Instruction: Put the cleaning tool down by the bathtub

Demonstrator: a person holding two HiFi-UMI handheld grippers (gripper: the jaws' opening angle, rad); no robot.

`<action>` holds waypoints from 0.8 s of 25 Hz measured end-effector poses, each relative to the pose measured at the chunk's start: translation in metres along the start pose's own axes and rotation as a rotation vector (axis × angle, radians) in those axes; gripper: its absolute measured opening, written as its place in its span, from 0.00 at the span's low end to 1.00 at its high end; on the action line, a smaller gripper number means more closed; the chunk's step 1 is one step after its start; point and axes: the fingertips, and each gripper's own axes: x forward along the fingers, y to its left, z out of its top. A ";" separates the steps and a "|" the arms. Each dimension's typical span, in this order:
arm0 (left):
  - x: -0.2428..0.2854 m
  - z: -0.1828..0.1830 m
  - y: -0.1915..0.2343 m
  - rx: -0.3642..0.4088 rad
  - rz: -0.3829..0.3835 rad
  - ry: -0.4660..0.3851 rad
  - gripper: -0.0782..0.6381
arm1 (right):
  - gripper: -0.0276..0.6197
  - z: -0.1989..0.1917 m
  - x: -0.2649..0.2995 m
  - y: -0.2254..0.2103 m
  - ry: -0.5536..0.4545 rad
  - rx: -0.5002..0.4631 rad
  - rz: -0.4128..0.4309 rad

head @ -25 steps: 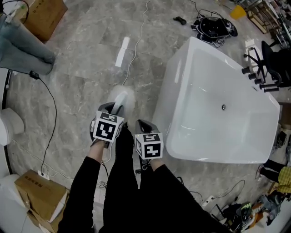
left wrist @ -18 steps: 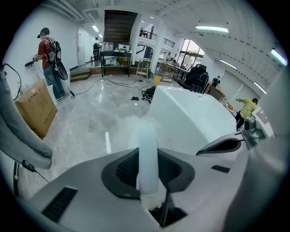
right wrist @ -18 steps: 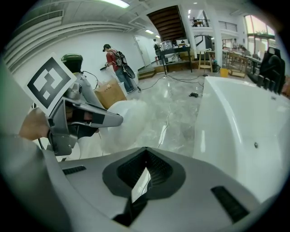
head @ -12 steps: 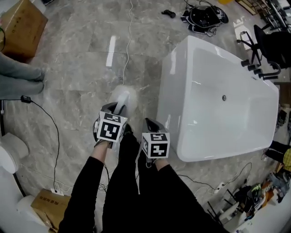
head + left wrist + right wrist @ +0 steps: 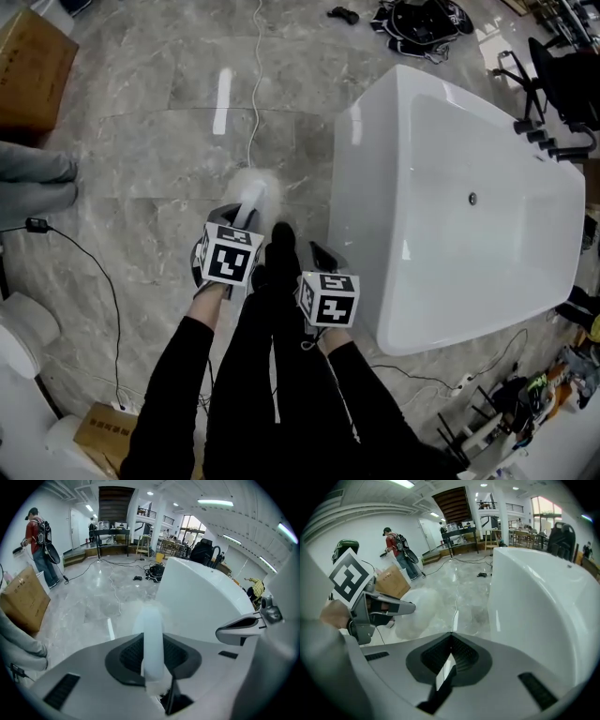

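The cleaning tool, a white fluffy duster on a pale translucent handle, is being held by the left gripper, whose fingers are being kept narrow and clamped on the handle. The fluffy head is being carried beyond the fingertips, over the grey marble floor, left of the bathtub and near its outer wall. Whether the head is touching the floor cannot be told. The right gripper is being held just right of the left one, beside the bathtub's near left corner, with its fingers being kept together and nothing between them. Both grippers are being pointed down toward the floor. A white cable is being left trailing across the floor farther off.
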 end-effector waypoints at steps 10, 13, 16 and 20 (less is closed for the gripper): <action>0.135 -0.010 0.022 0.053 -0.018 0.021 0.24 | 0.04 0.010 0.124 -0.055 -0.044 0.051 0.008; 0.175 -0.010 0.031 0.071 -0.025 0.020 0.24 | 0.04 0.014 0.160 -0.071 -0.048 0.056 0.006; 0.211 -0.011 0.037 0.076 -0.029 0.015 0.24 | 0.04 0.014 0.192 -0.085 -0.052 0.039 0.005; 0.255 -0.016 0.048 0.095 -0.035 0.008 0.24 | 0.04 0.006 0.238 -0.099 -0.044 0.038 0.018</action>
